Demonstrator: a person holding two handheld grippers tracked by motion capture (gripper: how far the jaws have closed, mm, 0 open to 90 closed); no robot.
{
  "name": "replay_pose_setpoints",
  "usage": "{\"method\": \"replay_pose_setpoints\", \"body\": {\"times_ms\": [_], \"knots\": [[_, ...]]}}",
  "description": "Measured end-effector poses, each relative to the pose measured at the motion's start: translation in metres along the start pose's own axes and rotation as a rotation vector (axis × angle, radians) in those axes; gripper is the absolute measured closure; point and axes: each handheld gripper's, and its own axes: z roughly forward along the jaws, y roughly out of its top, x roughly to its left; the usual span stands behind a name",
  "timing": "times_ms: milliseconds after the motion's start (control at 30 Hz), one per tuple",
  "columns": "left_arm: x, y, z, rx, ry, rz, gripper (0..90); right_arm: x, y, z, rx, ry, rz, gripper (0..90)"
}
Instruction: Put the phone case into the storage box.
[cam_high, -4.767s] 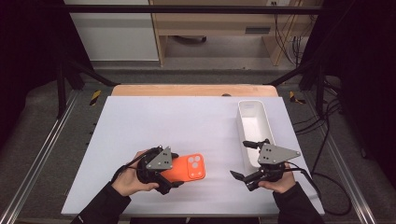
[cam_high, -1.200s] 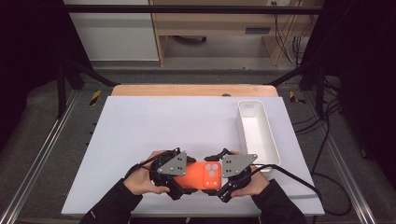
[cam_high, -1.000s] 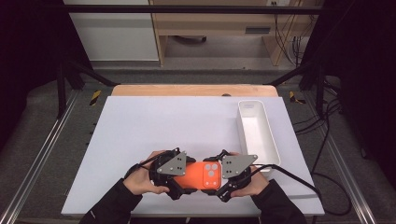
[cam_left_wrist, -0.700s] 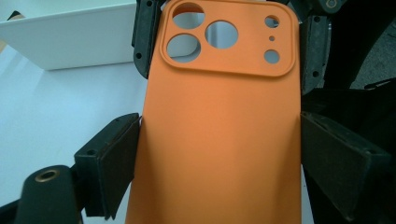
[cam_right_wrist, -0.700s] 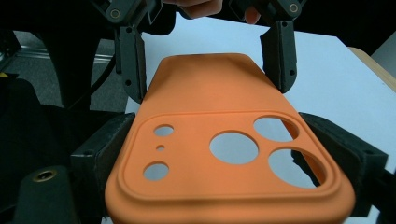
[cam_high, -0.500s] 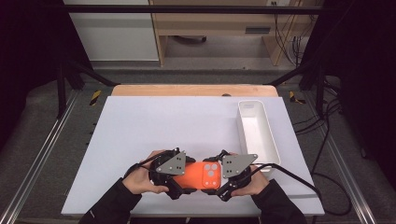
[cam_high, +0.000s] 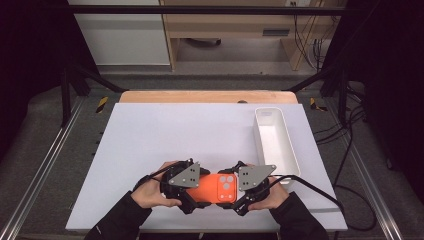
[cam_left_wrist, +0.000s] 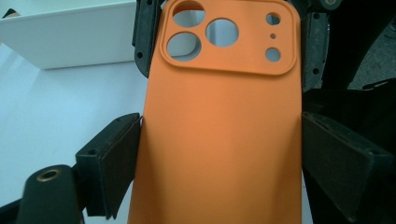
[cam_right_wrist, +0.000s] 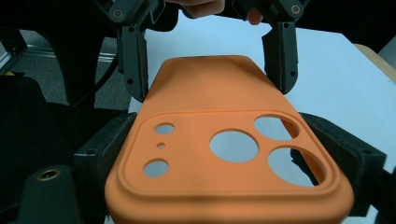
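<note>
Brought over from beside the tray, the right hand-held gripper has just been closing and now clamps the camera end of the orange case. At the case's other end, the left hand-held gripper grips its long edges. Held between both above the white surface, the case looks light, soft and bendable; edge holds suit it best.

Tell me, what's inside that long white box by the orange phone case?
The white box looks empty: just its bare white floor. Its near end, beside the right gripper, is partly hidden.
</note>
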Motion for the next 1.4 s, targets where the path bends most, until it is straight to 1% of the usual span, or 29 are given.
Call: {"method": "replay_pose_setpoints", "body": {"times_ms": [133, 167, 233, 333, 367, 400, 467, 567, 667, 733, 800, 833, 900, 967, 1000, 1033, 1067, 1200, 1233, 1300, 1400], "knots": [[0.000, 0.000, 0.000, -0.006, 0.008, 0.008, 13.5, 0.000, 0.000, -0.001, 0.006, -0.001, 0.008, 16.6], [-0.001, 0.001, 0.000, -0.013, 0.022, 0.013, 13.0, -0.001, 0.000, -0.001, 0.006, -0.002, 0.012, 16.6], [-0.001, 0.001, -0.002, -0.020, 0.040, 0.009, 11.3, -0.001, 0.001, -0.002, 0.004, -0.003, 0.017, 16.6], [-0.001, 0.001, -0.004, -0.023, 0.047, 0.002, 8.1, -0.002, 0.001, -0.003, 0.008, -0.007, 0.022, 16.6], [-0.001, 0.001, -0.006, -0.029, 0.049, -0.013, 8.0, -0.002, 0.001, -0.005, 0.012, -0.012, 0.027, 16.6], [-0.001, 0.001, -0.006, -0.029, 0.049, -0.013, 7.3, -0.003, 0.001, -0.005, 0.014, -0.015, 0.027, 16.6], [0.000, 0.000, -0.009, -0.034, 0.062, -0.033, 2.2, -0.004, 0.001, -0.007, 0.014, -0.020, 0.033, 16.6], [0.001, -0.001, -0.011, -0.044, 0.065, -0.050, 1.2, -0.004, 0.001, -0.008, 0.016, -0.028, 0.035, 16.5], [0.004, -0.004, -0.016, -0.058, 0.078, -0.075, 0.3, -0.007, -0.001, -0.014, 0.029, -0.045, 0.051, 16.5], [0.005, -0.006, -0.017, -0.055, 0.082, -0.090, 0.0, -0.008, -0.002, -0.016, 0.030, -0.050, 0.059, 16.5], [0.006, -0.007, -0.018, -0.052, 0.081, -0.096, 0.0, -0.009, -0.002, -0.018, 0.033, -0.050, 0.064, 16.5], [0.007, -0.010, -0.017, -0.051, 0.074, -0.110, 0.0, -0.010, -0.003, -0.020, 0.041, -0.056, 0.068, 16.5], [0.008, -0.012, -0.016, -0.033, 0.081, -0.117, 0.0, -0.010, -0.003, -0.022, 0.051, -0.059, 0.069, 16.5], [0.009, -0.013, -0.015, -0.035, 0.078, -0.124, 0.0, -0.010, -0.003, -0.024, 0.059, -0.061, 0.067, 16.5], [0.010, -0.016, -0.013, -0.027, 0.073, -0.136, 0.0, -0.010, -0.002, -0.025, 0.064, -0.061, 0.065, 16.5], [0.010, -0.016, -0.013, -0.027, 0.073, -0.136, 0.0, -0.011, -0.002, -0.026, 0.068, -0.064, 0.063, 16.5], [0.010, -0.018, -0.011, -0.018, 0.064, -0.144, 0.0, -0.011, -0.002, -0.027, 0.073, -0.063, 0.064, 16.5], [0.010, -0.019, -0.007, -0.006, 0.060, -0.152, 0.0, -0.012, -0.002, -0.029, 0.087, -0.064, 0.067, 16.5], [0.010, -0.019, -0.007, -0.004, 0.059, -0.156, 0.0, -0.011, -0.002, -0.030, 0.105, -0.062, 0.067, 16.5], [0.010, -0.020, -0.006, -0.001, 0.054, -0.158, 0.0, -0.011, -0.002, -0.032, 0.117, -0.062, 0.066, 16.5], [0.010, -0.021, -0.006, -0.005, 0.045, -0.163, 0.0, -0.011, -0.002, -0.033, 0.115, -0.061, 0.069, 16.5]]}}
